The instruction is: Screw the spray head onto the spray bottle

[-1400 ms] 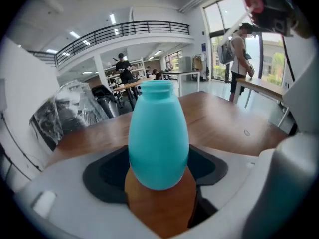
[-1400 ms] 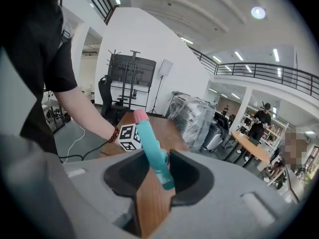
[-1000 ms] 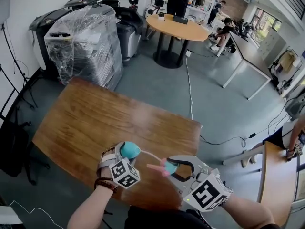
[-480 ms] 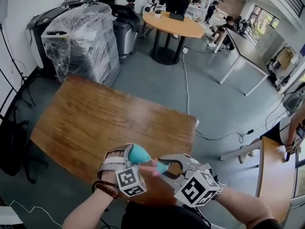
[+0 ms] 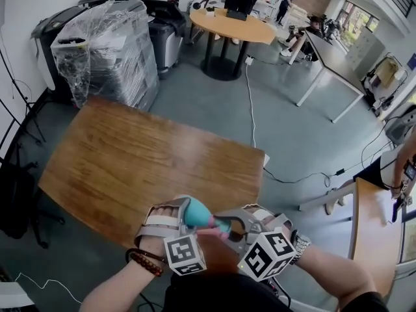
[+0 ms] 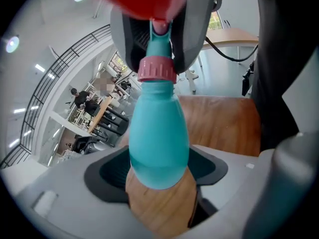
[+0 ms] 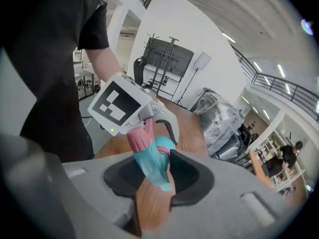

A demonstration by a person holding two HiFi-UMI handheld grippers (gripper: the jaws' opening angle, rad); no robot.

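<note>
In the head view, both grippers meet over the near edge of the wooden table (image 5: 149, 155). My left gripper (image 5: 177, 218) is shut on the teal spray bottle (image 5: 195, 212), its pads on the round belly (image 6: 158, 133). The bottle's neck points at the right gripper. My right gripper (image 5: 239, 229) is shut on the teal spray head (image 5: 221, 225), which has a pink trigger (image 7: 137, 136). The head's pink collar (image 6: 156, 69) sits on the bottle's neck. In the right gripper view the spray head (image 7: 152, 163) lies between the pads, with the left gripper's marker cube (image 7: 121, 103) just behind it.
A machine wrapped in plastic film (image 5: 104, 51) stands beyond the table's far left corner. A round table (image 5: 231, 28) and people are farther back. A white cable (image 5: 250, 103) runs across the floor. Another wooden table (image 5: 367, 239) is at the right.
The two grippers have come together. The thin tube seen between bottle and spray head a second ago is gone from view, and the head now sits against the bottle's neck. Both grippers have rolled.
</note>
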